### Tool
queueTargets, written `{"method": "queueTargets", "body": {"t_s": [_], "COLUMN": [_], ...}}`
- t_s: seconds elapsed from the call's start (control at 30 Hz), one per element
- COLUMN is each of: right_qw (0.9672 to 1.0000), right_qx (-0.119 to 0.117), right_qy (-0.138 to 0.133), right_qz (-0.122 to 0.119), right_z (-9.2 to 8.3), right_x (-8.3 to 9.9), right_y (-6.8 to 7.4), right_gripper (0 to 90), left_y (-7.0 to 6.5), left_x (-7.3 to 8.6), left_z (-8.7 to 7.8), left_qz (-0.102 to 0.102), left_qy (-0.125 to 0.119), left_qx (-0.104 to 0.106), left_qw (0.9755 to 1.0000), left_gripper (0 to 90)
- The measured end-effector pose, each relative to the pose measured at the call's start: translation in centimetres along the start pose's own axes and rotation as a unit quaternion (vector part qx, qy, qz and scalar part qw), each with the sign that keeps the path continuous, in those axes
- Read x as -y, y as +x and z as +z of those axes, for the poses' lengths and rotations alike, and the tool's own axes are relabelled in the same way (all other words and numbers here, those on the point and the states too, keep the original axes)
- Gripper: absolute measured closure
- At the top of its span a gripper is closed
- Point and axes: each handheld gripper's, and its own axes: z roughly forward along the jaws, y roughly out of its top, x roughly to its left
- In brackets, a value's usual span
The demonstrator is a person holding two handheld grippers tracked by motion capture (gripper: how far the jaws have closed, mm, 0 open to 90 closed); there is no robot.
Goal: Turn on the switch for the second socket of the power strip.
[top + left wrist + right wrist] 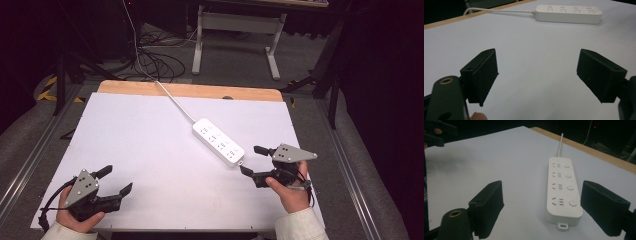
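From the high view, a white power strip (218, 142) lies slantwise on the white worktop (150, 150), right of centre, its cord (172, 100) running off over the far wooden edge. The right gripper (252, 161) sits just beside the strip's near end, jaws spread wide and empty; the left gripper (116, 180) rests near the front left corner, well apart from it, jaws also wide and empty. Beyond the worktop are grey carpet, loose cables and a white desk frame (235, 40) in a dark room.

In the left gripper view, the strip (569, 14) lies far off toward the far edge, nothing between the open jaws.

In the right gripper view, the strip (564, 188) lies close ahead, four sockets and four round buttons up, a small hanging tab at its near end. It looks rigid, smooth plastic, probably light and somewhat slippery; gripping across its narrow width, on the long sides, seems the surest hold. The trailing cord may drag. The matte worktop looks flat and bare.
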Motion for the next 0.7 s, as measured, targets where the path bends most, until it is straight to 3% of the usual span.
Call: {"method": "queueTargets", "body": {"t_s": [0.33,0.53,0.7], "right_qw": [0.9991,0.9985,0.9970], "right_qx": [-0.017,-0.021,-0.033], "right_qy": [0.036,0.040,0.031], "right_qz": [0.014,0.030,0.063], "right_z": [0.2,0.0,-0.4], "right_x": [3.8,5.7,7.2], "right_y": [0.5,0.8,0.9], "right_gripper": [17.7,18.3,18.7], "left_y": [0.0,0.0,0.0], "left_x": [-0.1,-0.1,-0.1], "left_z": [-0.2,-0.2,-0.2], "left_qz": [0.007,-0.002,0.002], "left_qy": [0.007,0.016,0.018], "left_qx": [0.000,0.005,0.007], "left_qw": [0.9999,0.9998,0.9998], "left_gripper": [15.1,12.7,11.9]}}
